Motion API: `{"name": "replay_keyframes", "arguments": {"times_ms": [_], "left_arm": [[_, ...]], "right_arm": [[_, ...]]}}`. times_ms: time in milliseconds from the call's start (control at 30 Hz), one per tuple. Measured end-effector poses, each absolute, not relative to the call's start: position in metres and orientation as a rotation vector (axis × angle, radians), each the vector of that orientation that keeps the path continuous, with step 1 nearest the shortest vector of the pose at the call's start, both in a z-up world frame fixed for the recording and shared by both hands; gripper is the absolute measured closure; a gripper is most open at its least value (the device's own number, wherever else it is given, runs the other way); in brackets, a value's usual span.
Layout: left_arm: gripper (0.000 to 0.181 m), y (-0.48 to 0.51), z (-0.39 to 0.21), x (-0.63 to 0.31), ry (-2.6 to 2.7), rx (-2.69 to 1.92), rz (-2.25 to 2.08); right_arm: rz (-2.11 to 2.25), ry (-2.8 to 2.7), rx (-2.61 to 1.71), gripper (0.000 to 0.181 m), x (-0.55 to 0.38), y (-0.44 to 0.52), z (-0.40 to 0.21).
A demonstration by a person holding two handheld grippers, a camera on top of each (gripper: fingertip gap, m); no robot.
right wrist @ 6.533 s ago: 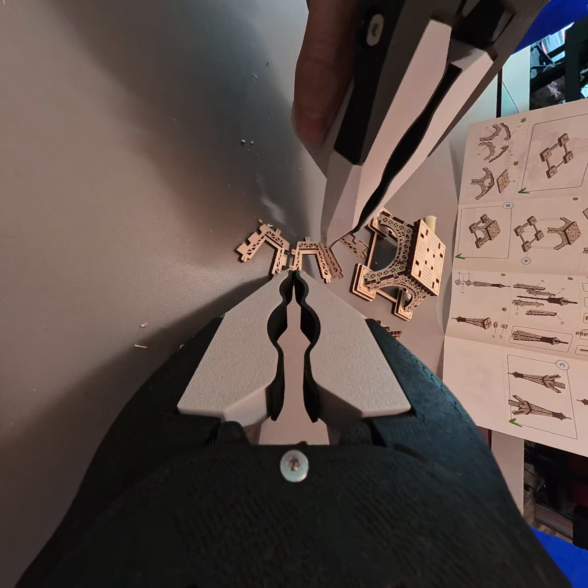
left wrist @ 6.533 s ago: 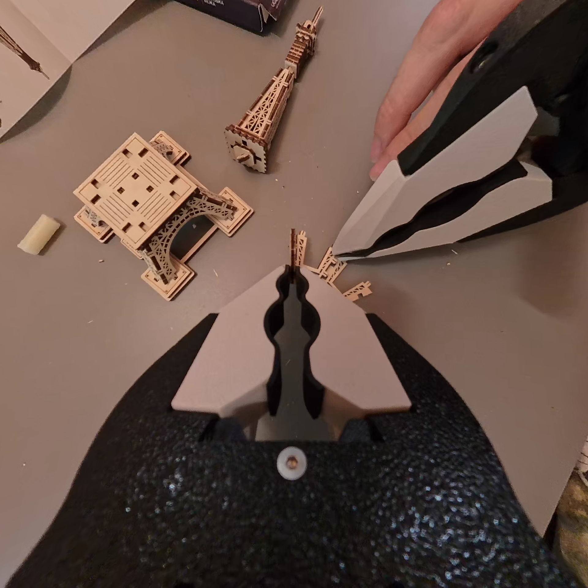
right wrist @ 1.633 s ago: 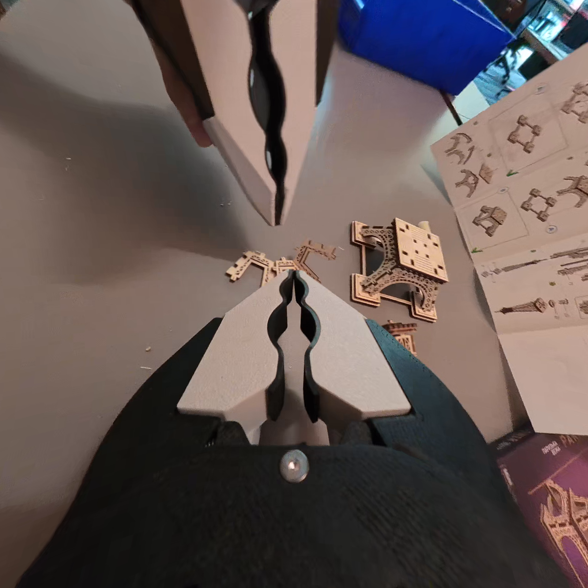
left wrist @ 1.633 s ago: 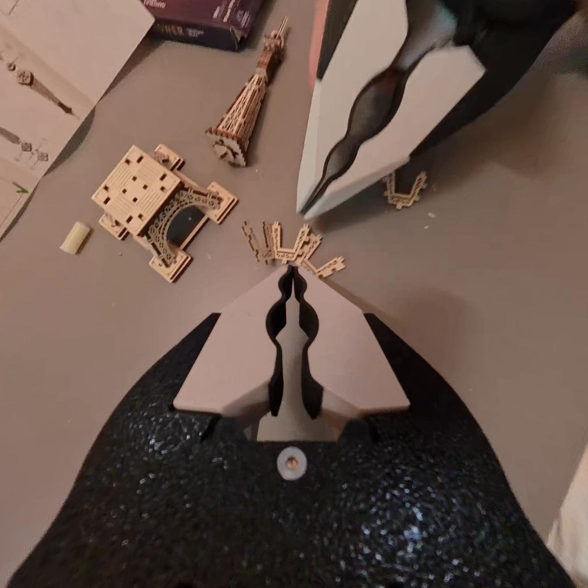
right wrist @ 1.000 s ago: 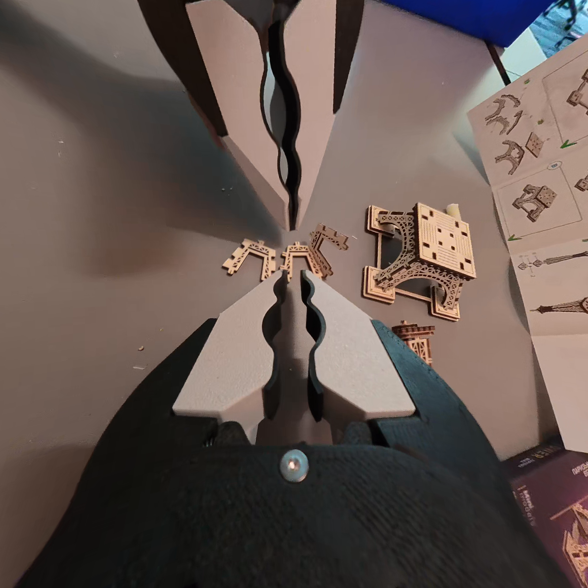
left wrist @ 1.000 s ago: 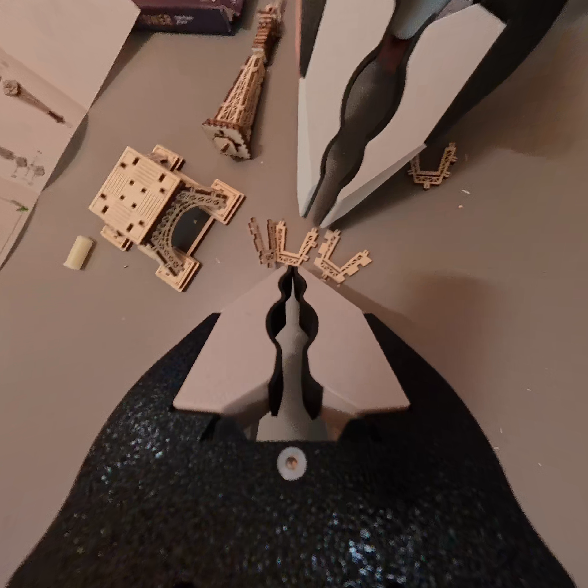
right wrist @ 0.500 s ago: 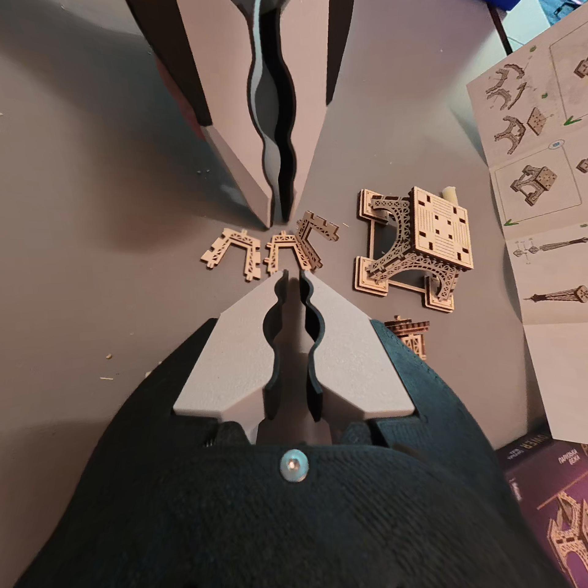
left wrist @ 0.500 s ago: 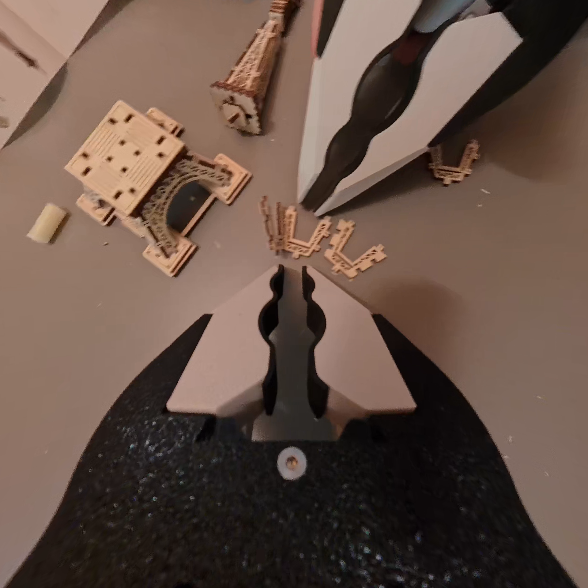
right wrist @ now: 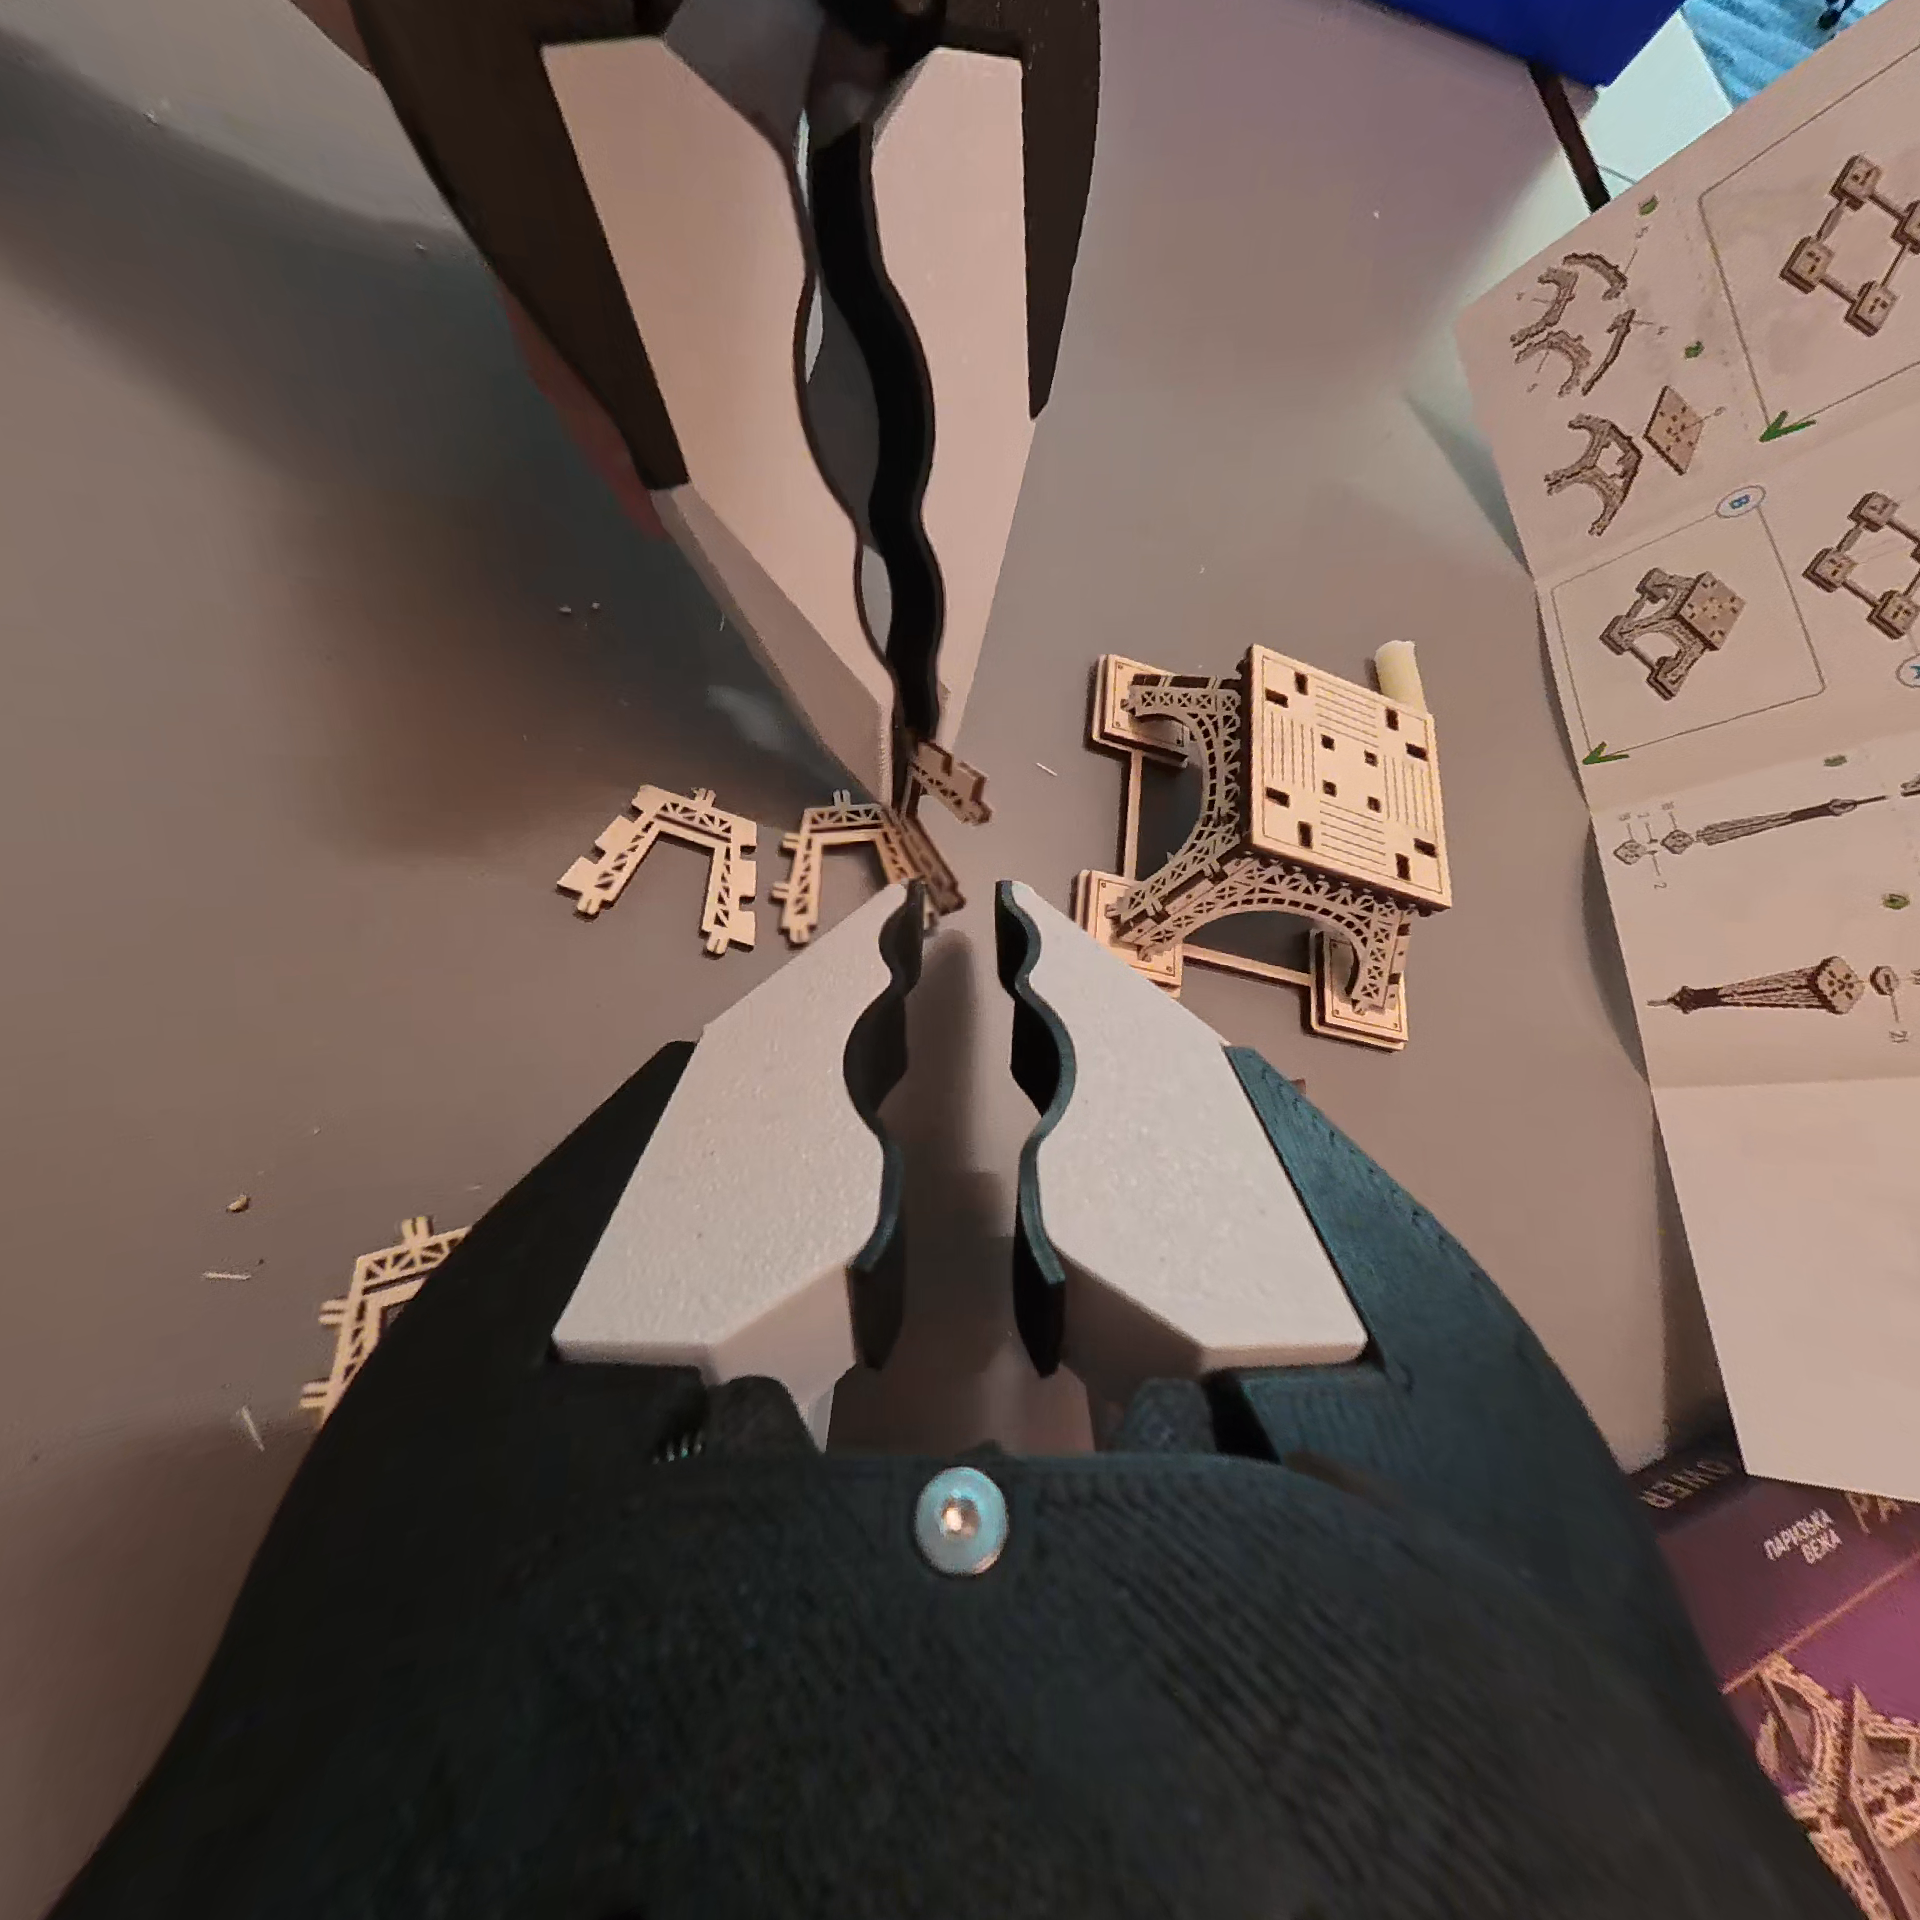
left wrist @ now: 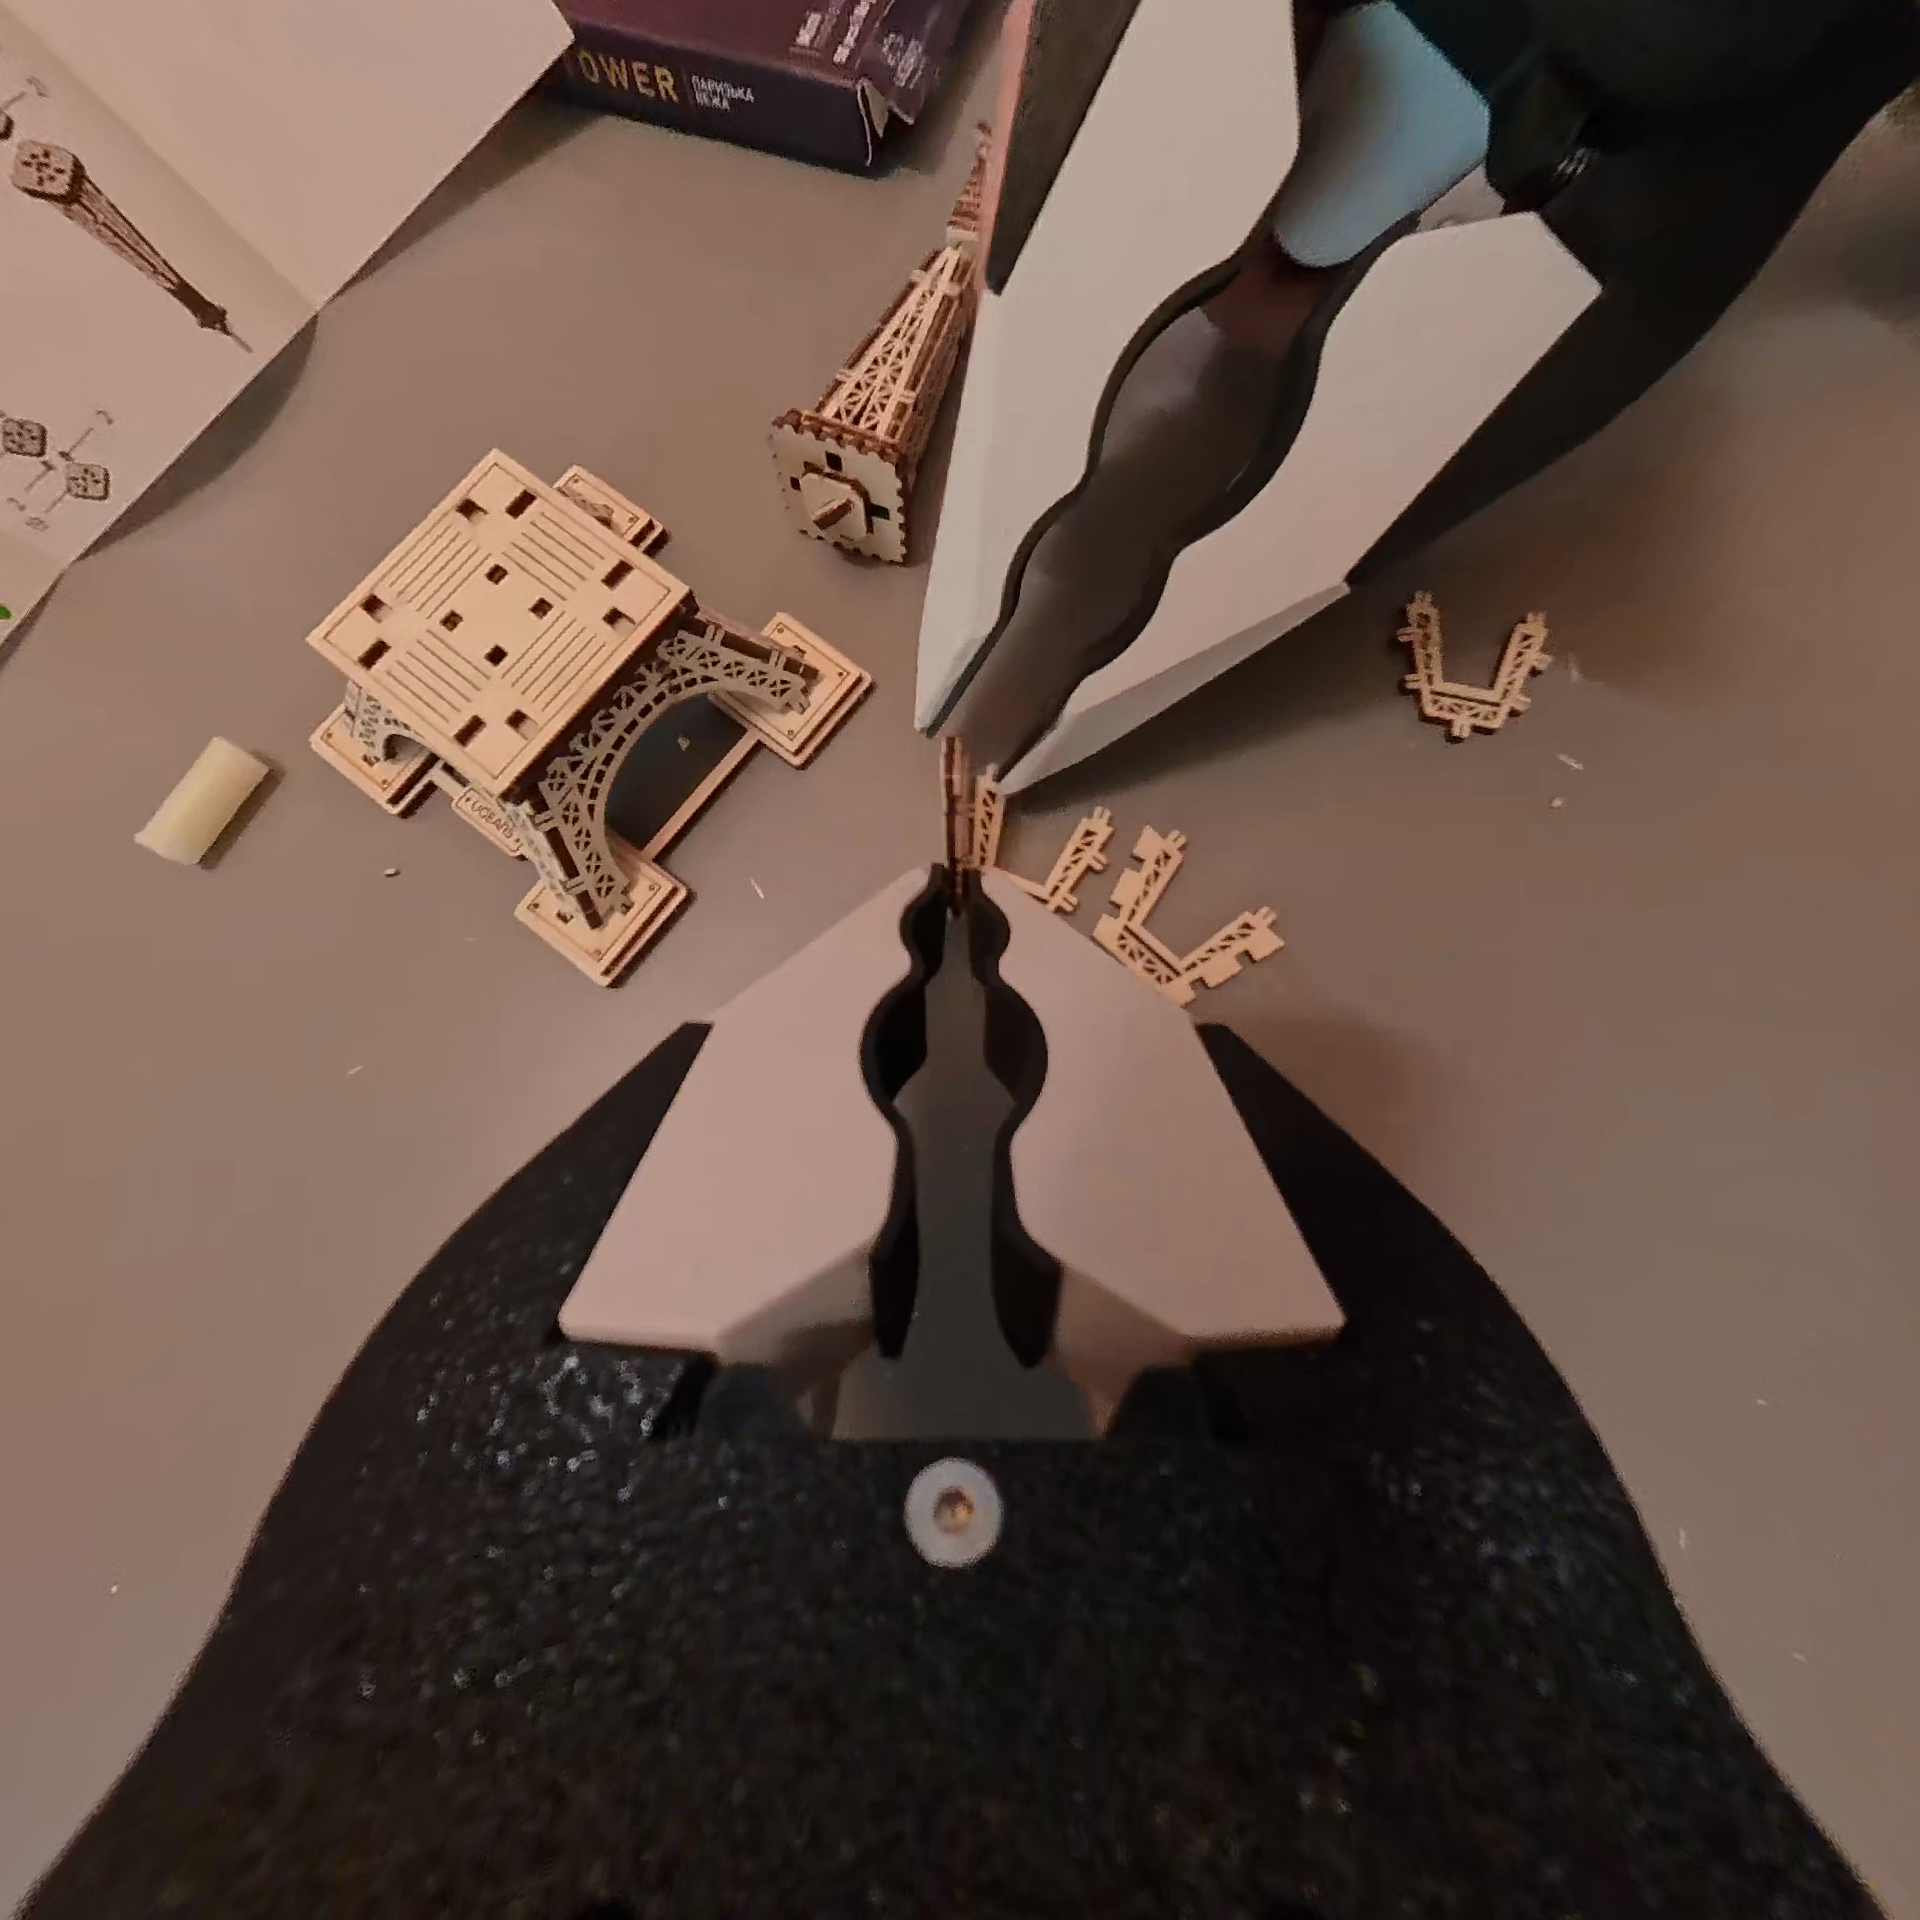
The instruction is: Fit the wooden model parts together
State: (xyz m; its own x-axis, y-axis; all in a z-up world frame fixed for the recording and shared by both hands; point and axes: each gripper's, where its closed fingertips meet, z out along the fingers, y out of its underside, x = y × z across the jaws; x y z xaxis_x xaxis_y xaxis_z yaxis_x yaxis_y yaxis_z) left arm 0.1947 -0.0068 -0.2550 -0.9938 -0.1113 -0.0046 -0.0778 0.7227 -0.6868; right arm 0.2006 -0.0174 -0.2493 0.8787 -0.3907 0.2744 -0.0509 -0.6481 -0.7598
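My left gripper (left wrist: 951, 883) is shut on a small wooden arch piece (left wrist: 958, 795) and holds it on edge just above the table. It also shows in the right wrist view (right wrist: 906, 743), with the held piece (right wrist: 940, 784) at its tip. A second arch piece (left wrist: 985, 821) leans against the held one. My right gripper (right wrist: 958, 899) is open and empty, its tips just short of the held piece; it comes in from the top right in the left wrist view (left wrist: 966, 753). Two more arch pieces (right wrist: 665, 862) (right wrist: 831, 862) lie flat beside it.
The tower base (left wrist: 540, 675) sits to the left and the spire section (left wrist: 894, 384) lies behind it. A loose arch piece (left wrist: 1470, 675) lies far right. A wax stick (left wrist: 203, 800), an instruction sheet (right wrist: 1766, 623) and a purple box (left wrist: 748, 83) are at the edges. My two grippers' fingertips are within a few centimetres of each other.
My left gripper has shut on an arch piece and tipped it up on edge. My right gripper has opened wider and stays close to the piece.
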Motion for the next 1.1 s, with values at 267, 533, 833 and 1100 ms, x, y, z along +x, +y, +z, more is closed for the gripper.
{"name": "replay_keyframes", "arguments": {"times_ms": [267, 533, 833, 1100], "left_arm": [[0.180, -0.003, -0.249, 0.186, 2.909, -0.252, -1.272], [0.180, -0.006, -0.253, 0.186, 2.885, -0.324, -1.247], [0.180, -0.008, -0.253, 0.187, 2.852, -0.309, -1.234], [0.180, -0.005, -0.251, 0.190, 2.842, -0.331, -1.233]], "right_arm": [[-0.550, 0.274, -2.209, 0.181, 0.180, -0.018, -0.233], [-0.605, 0.156, -2.321, 0.173, 0.161, -0.009, -0.255], [-0.577, 0.150, -2.294, 0.173, 0.159, -0.006, -0.251], [-0.591, 0.143, -2.313, 0.169, 0.161, -0.005, -0.254]]}}
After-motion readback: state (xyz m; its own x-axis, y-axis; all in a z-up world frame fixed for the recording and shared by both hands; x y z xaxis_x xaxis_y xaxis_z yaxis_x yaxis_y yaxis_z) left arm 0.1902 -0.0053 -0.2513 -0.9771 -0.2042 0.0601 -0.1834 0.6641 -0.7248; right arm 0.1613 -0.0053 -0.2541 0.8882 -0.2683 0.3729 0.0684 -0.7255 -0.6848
